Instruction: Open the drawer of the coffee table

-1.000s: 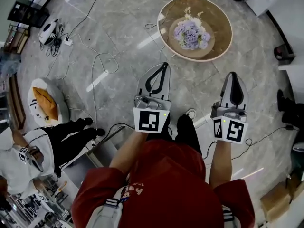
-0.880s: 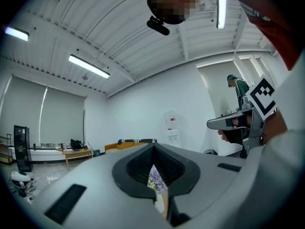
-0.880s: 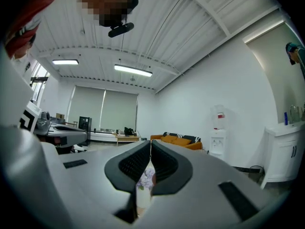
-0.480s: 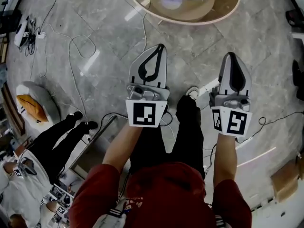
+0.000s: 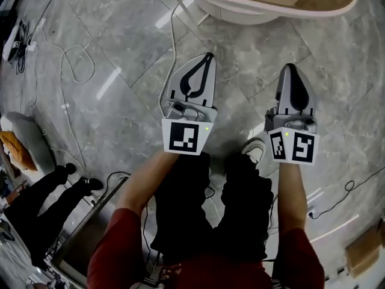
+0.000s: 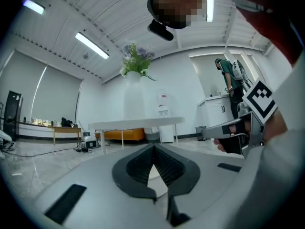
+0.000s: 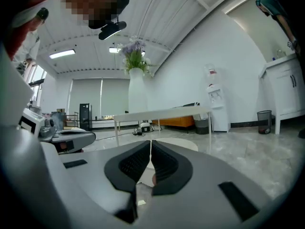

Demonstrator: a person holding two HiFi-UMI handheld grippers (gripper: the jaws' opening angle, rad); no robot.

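Note:
The round coffee table (image 5: pixel 258 9) shows only its near rim at the top of the head view. In both gripper views its white top (image 6: pixel 138 123) (image 7: pixel 162 112) appears edge-on on thin legs, carrying a white vase (image 6: pixel 134 97) (image 7: pixel 137 95) of purple flowers. No drawer shows in any view. My left gripper (image 5: pixel 209 56) (image 6: pixel 153 147) is shut with nothing in it, held level and short of the table. My right gripper (image 5: pixel 290 67) (image 7: pixel 150 142) is likewise shut and empty, side by side with the left.
Cables (image 5: pixel 66 59) trail over the grey marble floor. A seated person's legs (image 5: pixel 36 203) are at the lower left. Behind the table stand an orange sofa (image 6: pixel 125 135), a water dispenser (image 7: pixel 215 104) and a white cabinet (image 7: pixel 286 92).
Both grippers and the head camera have sunk low toward the floor. The table has slid to the top edge of the head view and its flowers have left that view.

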